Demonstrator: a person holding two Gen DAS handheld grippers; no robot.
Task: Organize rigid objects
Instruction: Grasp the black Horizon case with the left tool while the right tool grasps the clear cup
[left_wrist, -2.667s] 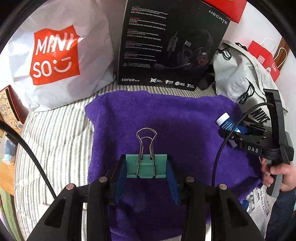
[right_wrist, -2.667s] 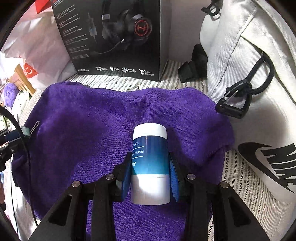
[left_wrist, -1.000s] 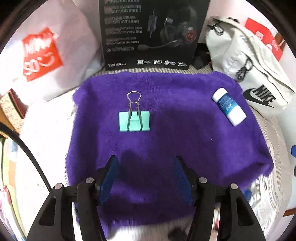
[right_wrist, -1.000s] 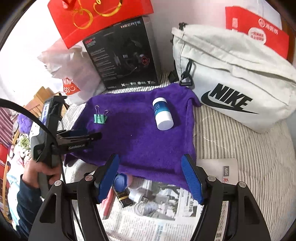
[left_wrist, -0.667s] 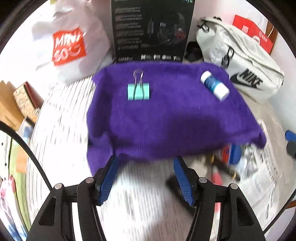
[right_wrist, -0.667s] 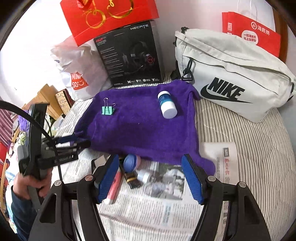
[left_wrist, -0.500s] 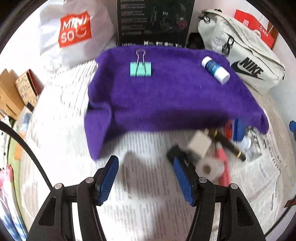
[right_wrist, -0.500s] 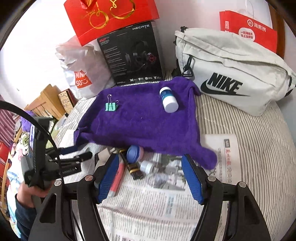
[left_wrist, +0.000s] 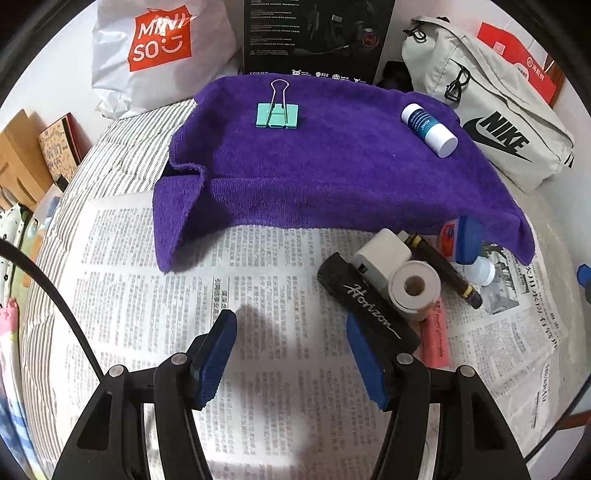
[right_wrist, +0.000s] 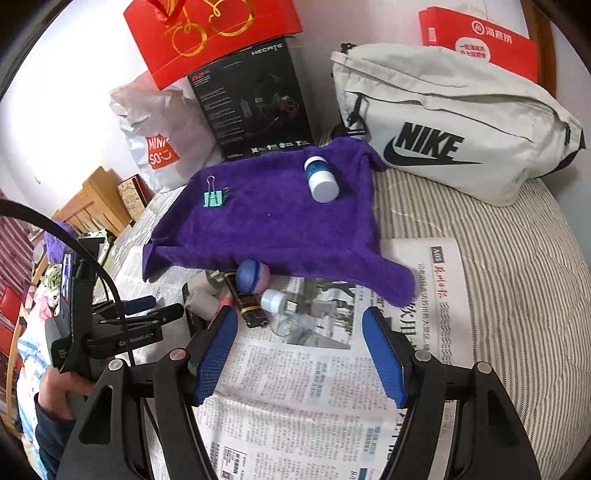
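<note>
Bed's far edge: Miniso bag, headset box, Nike bag, red gift bag.

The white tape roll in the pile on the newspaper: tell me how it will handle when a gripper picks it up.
The white tape roll looks round with a hollow core, so it is probably light and fairly stiff. Its curved side would likely roll if nudged. It leans against the white adapter and rests on the pink marker, so lifting it may shift those neighbours.

Bright, sharp frames, fisheye-bent edges, perhaps overexposed at upper left.
</note>
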